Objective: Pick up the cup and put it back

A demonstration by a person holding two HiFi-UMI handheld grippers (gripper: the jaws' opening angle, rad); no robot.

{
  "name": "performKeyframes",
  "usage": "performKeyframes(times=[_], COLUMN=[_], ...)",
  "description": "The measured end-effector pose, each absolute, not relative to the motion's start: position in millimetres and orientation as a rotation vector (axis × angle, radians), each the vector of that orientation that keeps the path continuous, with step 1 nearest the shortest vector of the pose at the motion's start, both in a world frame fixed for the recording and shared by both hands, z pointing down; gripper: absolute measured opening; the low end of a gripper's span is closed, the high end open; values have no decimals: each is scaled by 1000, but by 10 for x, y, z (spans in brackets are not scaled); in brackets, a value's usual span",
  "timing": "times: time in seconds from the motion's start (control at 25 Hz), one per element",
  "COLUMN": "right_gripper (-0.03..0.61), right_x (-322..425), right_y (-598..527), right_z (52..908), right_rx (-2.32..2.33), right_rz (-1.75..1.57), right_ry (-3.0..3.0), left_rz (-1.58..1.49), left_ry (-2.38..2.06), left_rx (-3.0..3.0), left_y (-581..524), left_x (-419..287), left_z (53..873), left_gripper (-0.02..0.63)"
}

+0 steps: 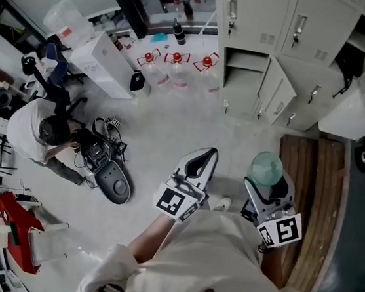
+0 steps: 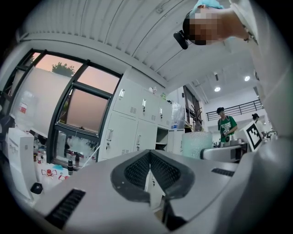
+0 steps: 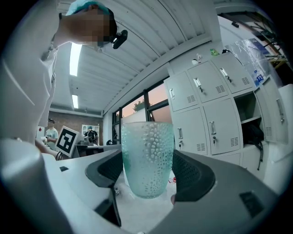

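Pale green dimpled cup (image 3: 147, 146) upright, clamped in right gripper (image 3: 147, 172), aloft just left of wooden tabletop (image 1: 312, 191); left gripper (image 2: 150, 171) closed on nothing, alongside, farther from tabletop.

Head view is evenly lit and a little soft; the pale floor (image 1: 171, 127) is bright with only faint shadows; the corners darken, and the cabinets (image 1: 263, 26) lean and bow towards the edges. Both gripper views are round fisheye pictures with black corners and strong bending at the rim; a window (image 2: 84, 107) glows pink-orange; a strip light (image 3: 73, 59) and round lamps (image 2: 217, 89) burn white with mild glare; the cup (image 3: 147, 157) is sharp, translucent and backlit; far background detail is small and soft.
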State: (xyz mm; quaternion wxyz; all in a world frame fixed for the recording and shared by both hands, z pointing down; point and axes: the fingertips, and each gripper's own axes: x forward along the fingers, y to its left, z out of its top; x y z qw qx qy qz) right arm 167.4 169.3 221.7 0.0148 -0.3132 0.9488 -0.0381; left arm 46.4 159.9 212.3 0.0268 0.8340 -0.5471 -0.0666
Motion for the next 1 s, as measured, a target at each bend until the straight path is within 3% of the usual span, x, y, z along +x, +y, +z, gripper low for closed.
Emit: performKeyframes(times=[1.0], right_gripper=[342], right_x=[1596], right_y=[1541], right_z=[2391], right_rx=[-1007], right_rz=[-173], right_ry=[2979], left_rz=[-175], left_ry=[-1677], left_rx=[2560], left_y=[1462], left_x=[370], left_z=[2295], left_gripper=[8])
